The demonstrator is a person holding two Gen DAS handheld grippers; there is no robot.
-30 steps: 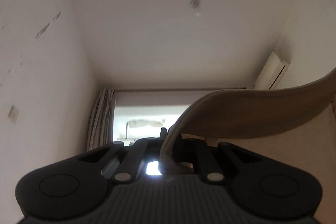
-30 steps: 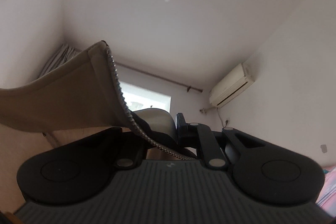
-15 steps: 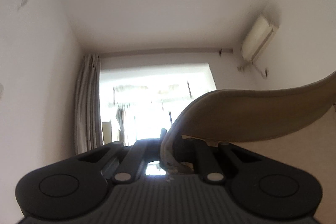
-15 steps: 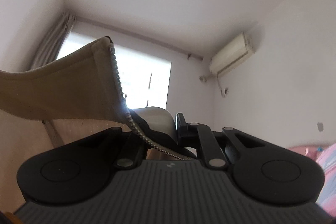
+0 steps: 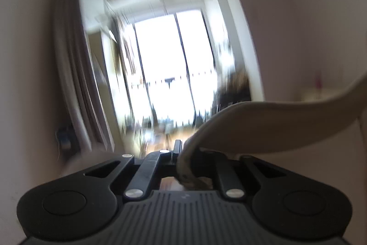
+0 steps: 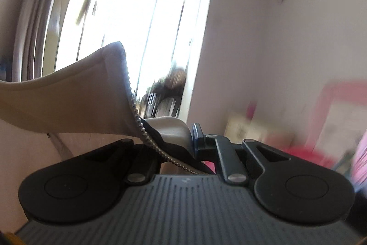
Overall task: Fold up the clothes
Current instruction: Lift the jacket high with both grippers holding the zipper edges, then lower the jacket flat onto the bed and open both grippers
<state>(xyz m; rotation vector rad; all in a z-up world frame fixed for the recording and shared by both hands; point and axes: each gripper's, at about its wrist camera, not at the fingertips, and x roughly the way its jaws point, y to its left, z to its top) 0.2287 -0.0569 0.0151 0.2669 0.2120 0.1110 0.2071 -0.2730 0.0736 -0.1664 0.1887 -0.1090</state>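
view swung ceiling-to-window | left gripper (image 5: pixel 183 153) opening on beige garment (image 5: pixel 263 125) | right gripper (image 6: pixel 181 139) clamps zipper edge (image 6: pixel 135 111)

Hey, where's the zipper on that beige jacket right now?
In the right wrist view, the zipper runs down the beige jacket's edge into the right gripper, left of centre, before the bright window.

Open room ahead toward the bright window (image 5: pixel 174 56), beige garment (image 5: pixel 263 125) arching across the right of the left tongs (image 5: pixel 183 153), curtain (image 5: pixel 75 84) at left, blurred pink clutter (image 6: pixel 332 130) low right.
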